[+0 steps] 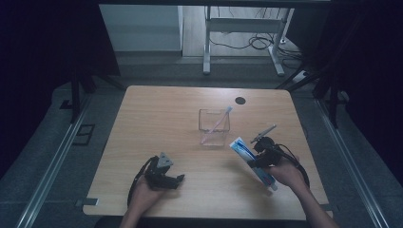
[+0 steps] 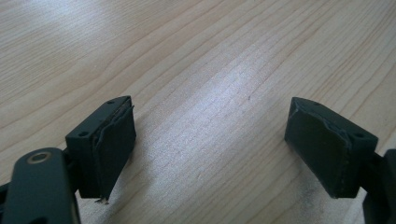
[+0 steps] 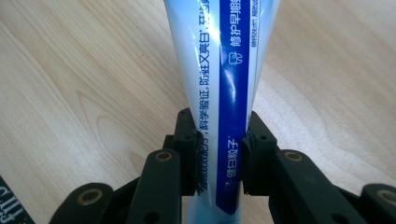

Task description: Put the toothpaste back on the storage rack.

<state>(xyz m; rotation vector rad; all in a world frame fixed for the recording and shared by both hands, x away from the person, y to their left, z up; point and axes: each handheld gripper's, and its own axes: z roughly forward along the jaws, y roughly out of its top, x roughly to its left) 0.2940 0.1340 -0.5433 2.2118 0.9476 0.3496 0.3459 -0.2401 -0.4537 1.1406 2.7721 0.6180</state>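
the right gripper (image 1: 261,154) has its black jaws pinched on a toothpaste tube (image 1: 252,161), a soft, glossy white and blue tube with printed lettering, held slanted above the counter (image 1: 157,109) near its front right part, flat crimped end up toward the cup. the left gripper (image 1: 166,178) rests at the front left with its jaws wide apart over bare, pale wood grain. a clear square plastic cup (image 1: 214,127) stands mid-counter, a thin pink-and-white toothbrush (image 1: 217,123) leaning in it.
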